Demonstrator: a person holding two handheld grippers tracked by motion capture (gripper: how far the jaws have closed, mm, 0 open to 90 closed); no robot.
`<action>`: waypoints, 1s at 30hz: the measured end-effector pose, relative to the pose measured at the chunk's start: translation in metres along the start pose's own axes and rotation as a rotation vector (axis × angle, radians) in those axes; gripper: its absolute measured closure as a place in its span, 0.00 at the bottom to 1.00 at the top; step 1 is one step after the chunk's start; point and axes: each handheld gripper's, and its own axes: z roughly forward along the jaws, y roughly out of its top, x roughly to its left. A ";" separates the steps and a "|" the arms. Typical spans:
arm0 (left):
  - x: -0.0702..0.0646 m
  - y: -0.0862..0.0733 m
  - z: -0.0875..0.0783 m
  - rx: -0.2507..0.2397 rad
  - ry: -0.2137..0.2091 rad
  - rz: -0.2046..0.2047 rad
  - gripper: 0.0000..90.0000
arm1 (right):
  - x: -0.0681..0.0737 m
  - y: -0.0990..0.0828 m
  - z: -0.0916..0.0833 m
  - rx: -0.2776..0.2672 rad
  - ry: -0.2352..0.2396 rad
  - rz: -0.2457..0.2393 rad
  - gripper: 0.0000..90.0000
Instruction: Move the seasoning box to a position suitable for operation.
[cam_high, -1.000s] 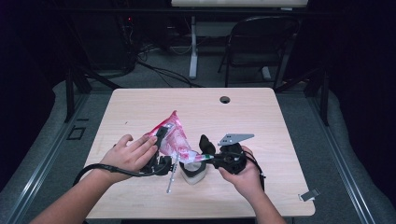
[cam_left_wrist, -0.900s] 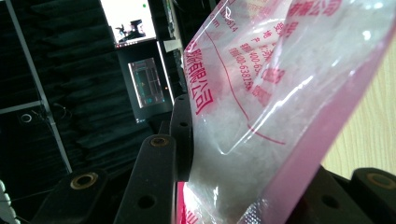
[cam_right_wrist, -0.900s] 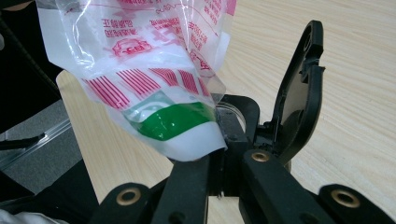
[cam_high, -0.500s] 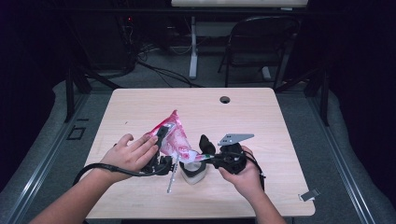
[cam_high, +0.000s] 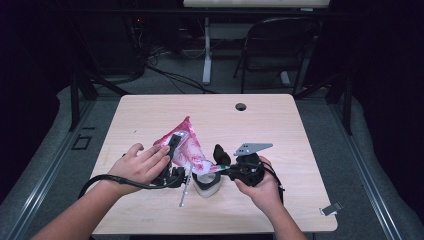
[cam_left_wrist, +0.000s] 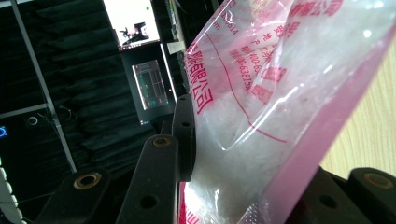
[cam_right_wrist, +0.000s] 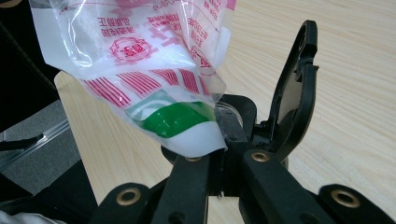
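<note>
A pink-and-clear plastic bag (cam_high: 194, 146) with red print and white contents is held up over the table between both hands. My left gripper (cam_high: 176, 146) is shut on the bag's left side. In the left gripper view the bag (cam_left_wrist: 280, 93) lies between the jaws of that gripper (cam_left_wrist: 252, 158), and one black finger (cam_left_wrist: 183, 135) presses its side. My right gripper (cam_high: 221, 159) is shut on the bag's lower right corner. In the right gripper view that gripper (cam_right_wrist: 233, 135) pinches the bag's (cam_right_wrist: 154, 56) green-and-white corner.
A small white-and-black object (cam_high: 207, 186) and a thin metal piece (cam_high: 183, 195) lie on the wooden table (cam_high: 280, 125) under the bag. A cable hole (cam_high: 241, 106) sits at the far side, and a metal clip (cam_high: 330, 209) lies near the right edge. A folding chair (cam_high: 272, 45) stands beyond.
</note>
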 end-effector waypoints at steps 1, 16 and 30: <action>0.000 0.000 0.000 0.000 0.000 0.000 0.82 | 0.000 0.000 0.000 0.000 0.000 0.000 1.00; 0.001 0.001 -0.001 -0.001 0.006 0.008 0.82 | -0.001 0.000 0.000 0.002 0.001 0.000 1.00; 0.001 0.001 -0.001 -0.005 -0.003 0.000 0.83 | -0.001 -0.001 0.001 0.007 0.001 0.000 1.00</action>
